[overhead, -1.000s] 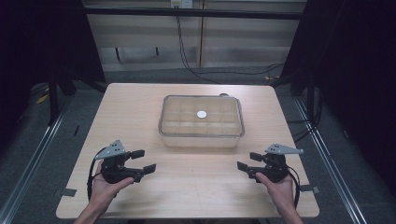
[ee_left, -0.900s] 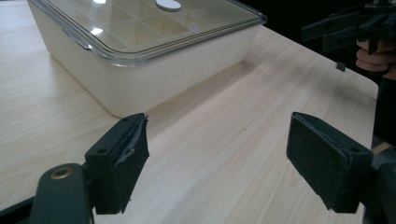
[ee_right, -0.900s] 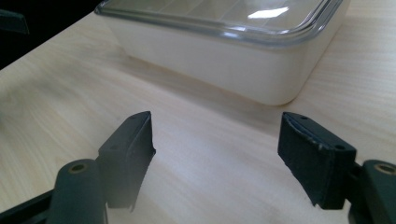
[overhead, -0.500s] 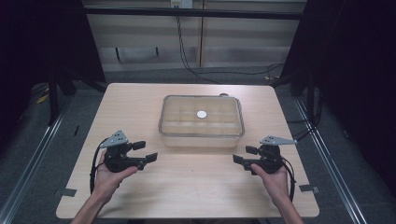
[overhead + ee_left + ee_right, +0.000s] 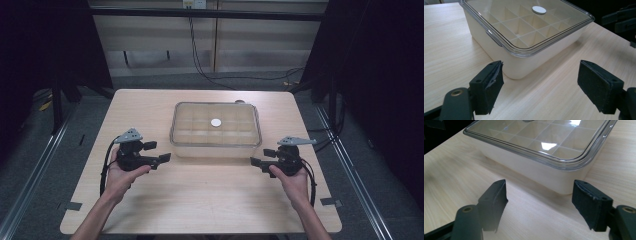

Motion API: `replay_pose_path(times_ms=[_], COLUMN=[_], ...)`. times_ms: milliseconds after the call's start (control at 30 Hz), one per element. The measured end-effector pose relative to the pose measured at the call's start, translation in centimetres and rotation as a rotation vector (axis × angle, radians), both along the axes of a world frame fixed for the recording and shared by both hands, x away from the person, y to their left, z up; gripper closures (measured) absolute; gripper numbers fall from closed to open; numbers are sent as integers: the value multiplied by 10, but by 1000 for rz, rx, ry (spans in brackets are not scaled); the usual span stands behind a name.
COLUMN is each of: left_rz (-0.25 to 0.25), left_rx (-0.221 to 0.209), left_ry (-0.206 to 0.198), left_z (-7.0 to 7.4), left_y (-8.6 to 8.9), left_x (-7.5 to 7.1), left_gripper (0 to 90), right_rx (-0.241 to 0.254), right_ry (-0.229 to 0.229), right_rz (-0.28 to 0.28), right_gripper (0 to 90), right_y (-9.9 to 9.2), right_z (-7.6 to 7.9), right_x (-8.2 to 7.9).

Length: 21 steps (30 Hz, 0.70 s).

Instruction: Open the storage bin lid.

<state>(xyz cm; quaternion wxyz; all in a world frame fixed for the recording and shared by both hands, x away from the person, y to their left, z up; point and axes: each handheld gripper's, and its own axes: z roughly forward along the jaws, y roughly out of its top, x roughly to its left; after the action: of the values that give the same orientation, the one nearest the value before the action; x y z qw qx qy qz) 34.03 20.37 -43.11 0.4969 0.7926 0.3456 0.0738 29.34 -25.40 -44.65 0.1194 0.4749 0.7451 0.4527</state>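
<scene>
While the cream rectangular divided box with its clear plastic lid (image 5: 216, 130) sits mid-table, I hold the left gripper (image 5: 154, 152) and right gripper (image 5: 263, 157) at its near corners, both jaws wide open and empty. A careless pinch could slip on the smooth lid rim and push the box away.

A pale wooden table (image 5: 200, 200) stood on a grey floor, its grain running lengthwise across the top. Directly on it, toward the far middle, sat a cream compartment box (image 5: 215, 131) with rounded corners, resting flat. A clear lid (image 5: 524, 27) covered the box, and through it a grid of dividers showed. A small white round knob (image 5: 215, 122) sat at the lid's centre. The wood around the box lay bare. Bits of grey tape (image 5: 331, 202) marked the table's near corners.
</scene>
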Motion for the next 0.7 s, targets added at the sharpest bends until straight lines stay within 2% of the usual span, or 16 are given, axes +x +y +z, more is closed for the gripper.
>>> replay_pose_path(times_ms=[233,400,467,533,633,700], left_rz=[6,4,17,16,32,32], left_rx=[4,1,6,-1,18,29], left_ry=[6,11,11,19,-11,-27], left_z=[10,13,14,16,21,24], left_y=[-1,-6,-8,-9,-12,-14], left_x=[15,25,30,35,39,43], left_gripper=[203,197,197,197,197,229], right_rx=[10,-13,-31,-16,-25,-22], right_ry=[-1,-6,-17,-1,8,20], right_rz=[-4,1,-27,-18,-17,-23], right_gripper=[214,206,188,185,186,186], right_y=[-2,-3,-4,-6,-9,-10], right_z=[9,16,21,23,25,26], right_x=[10,22,28,34,44,49])
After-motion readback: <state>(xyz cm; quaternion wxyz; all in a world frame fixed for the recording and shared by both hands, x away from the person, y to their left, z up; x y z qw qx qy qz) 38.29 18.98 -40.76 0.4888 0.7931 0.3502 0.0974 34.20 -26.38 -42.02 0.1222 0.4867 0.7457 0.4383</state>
